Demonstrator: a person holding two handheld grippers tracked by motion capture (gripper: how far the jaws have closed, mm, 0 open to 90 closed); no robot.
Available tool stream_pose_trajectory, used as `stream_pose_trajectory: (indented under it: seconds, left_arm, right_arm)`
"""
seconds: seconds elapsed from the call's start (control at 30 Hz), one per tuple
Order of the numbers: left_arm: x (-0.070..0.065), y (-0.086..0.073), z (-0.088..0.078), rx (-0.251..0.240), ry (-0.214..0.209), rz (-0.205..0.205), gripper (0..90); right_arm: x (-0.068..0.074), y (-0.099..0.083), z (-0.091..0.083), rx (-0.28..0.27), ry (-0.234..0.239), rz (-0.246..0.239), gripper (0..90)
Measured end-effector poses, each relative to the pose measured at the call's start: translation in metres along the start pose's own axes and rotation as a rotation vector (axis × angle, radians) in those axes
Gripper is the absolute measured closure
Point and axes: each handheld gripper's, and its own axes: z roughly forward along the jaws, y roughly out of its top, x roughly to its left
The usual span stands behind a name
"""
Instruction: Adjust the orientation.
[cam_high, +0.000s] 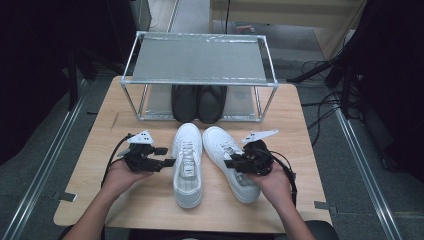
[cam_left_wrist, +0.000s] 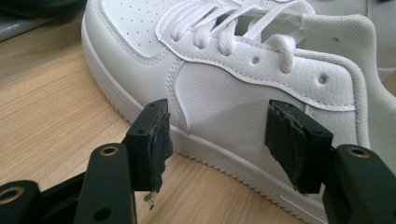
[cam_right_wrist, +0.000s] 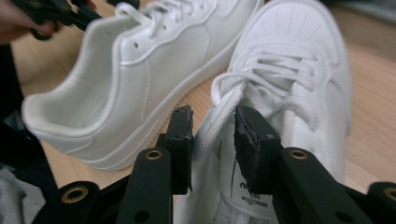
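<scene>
Both hands sit at the table's near edge; left gripper (cam_high: 167, 162) is spread wide with nothing in it, left white sneaker (cam_high: 187, 165) just off at its 3 o'clock; right gripper (cam_high: 231, 163) has its jaws narrow, straddling the tongue edge of the right white sneaker (cam_high: 231, 162), pads not pressing; black shoes (cam_high: 198, 102) at 12 o'clock under the shelf rack (cam_high: 200, 60).

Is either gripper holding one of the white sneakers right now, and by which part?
Left gripper: nothing held, jaws open beside the left white leather sneaker. Right gripper straddles the right white sneaker's tongue edge; a firm grip cannot be told.
</scene>
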Motion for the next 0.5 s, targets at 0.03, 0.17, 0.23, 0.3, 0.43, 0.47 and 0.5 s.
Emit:
stream_pose_trajectory:
  seconds: [0.03,0.17,0.23,0.3,0.43,0.47,0.5]
  left_arm:
    - [0.000,0.000,0.000,0.000,0.000,0.000,41.8]
    - [-0.001,0.000,0.000,0.004,0.000,0.000,48.8]
    - [-0.001,0.000,-0.001,0.009,0.001,-0.009,54.1]
    - [-0.001,0.000,-0.002,0.012,-0.004,-0.018,57.5]
    - [0.003,0.002,-0.001,0.039,-0.021,-0.040,75.3]
    - [0.003,0.002,0.000,0.039,-0.023,-0.038,75.3]
    - [0.003,0.003,0.000,0.043,-0.027,-0.040,77.0]
  right_arm:
    - [0.000,0.000,0.000,0.000,0.000,0.000,68.5]
    - [-0.008,-0.007,-0.025,-0.087,0.016,-0.003,75.9]
    - [-0.013,-0.011,-0.032,-0.093,0.000,-0.004,81.0]
    - [-0.015,-0.013,-0.036,-0.093,-0.014,-0.002,83.9]
    - [-0.030,-0.021,-0.043,-0.072,-0.063,0.030,90.0]
    - [-0.030,-0.021,-0.043,-0.072,-0.063,0.030,90.0]
    - [-0.032,-0.023,-0.042,-0.065,-0.064,0.038,90.0]
